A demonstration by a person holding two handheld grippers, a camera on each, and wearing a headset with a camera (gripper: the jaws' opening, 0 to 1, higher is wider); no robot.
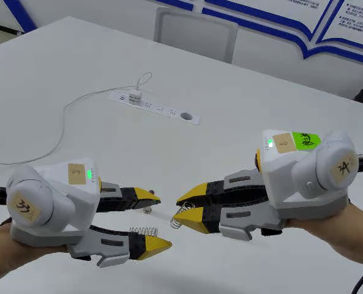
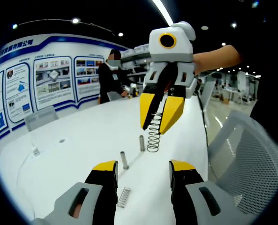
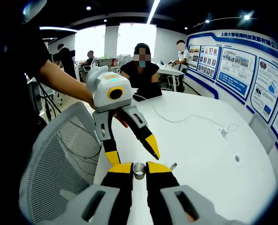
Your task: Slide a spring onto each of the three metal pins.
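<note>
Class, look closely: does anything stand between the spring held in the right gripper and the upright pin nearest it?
Nothing visible does. The spring, clamped in the right gripper, hangs just beside the pin, with only bare table around them.

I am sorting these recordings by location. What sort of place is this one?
Probably an open-plan office or company showroom. It has blue-trimmed display boards, a large white table with a power strip on it, and other people seated in the background.
</note>
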